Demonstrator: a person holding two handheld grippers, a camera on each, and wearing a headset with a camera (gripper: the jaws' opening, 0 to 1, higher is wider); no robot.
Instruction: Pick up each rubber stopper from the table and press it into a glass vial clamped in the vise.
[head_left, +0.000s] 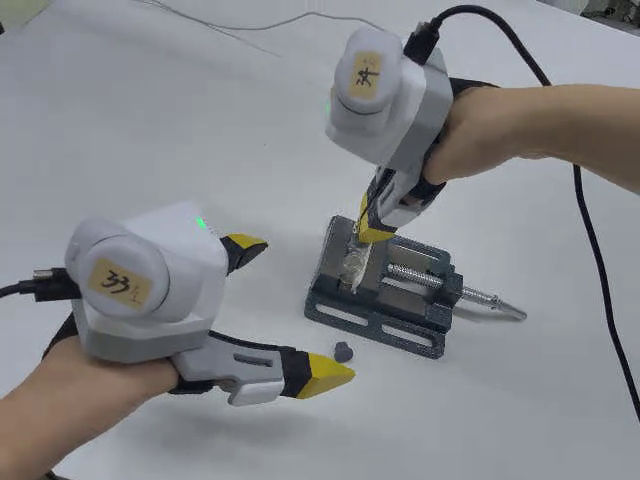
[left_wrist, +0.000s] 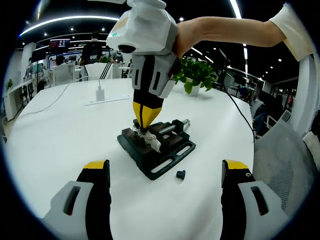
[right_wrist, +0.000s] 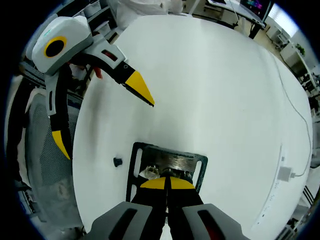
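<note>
Stopper lay on the table right by the vise, just ahead of our wide-open left gripper, while the right gripper, jaws pinched together, sat on the vial, so we figured pushing straight down, no tilt, was best.

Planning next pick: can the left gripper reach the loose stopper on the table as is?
Probably yes. The left gripper is open, and the stopper lies on bare table ahead of its jaws, apart from the vise and the right gripper.
</note>
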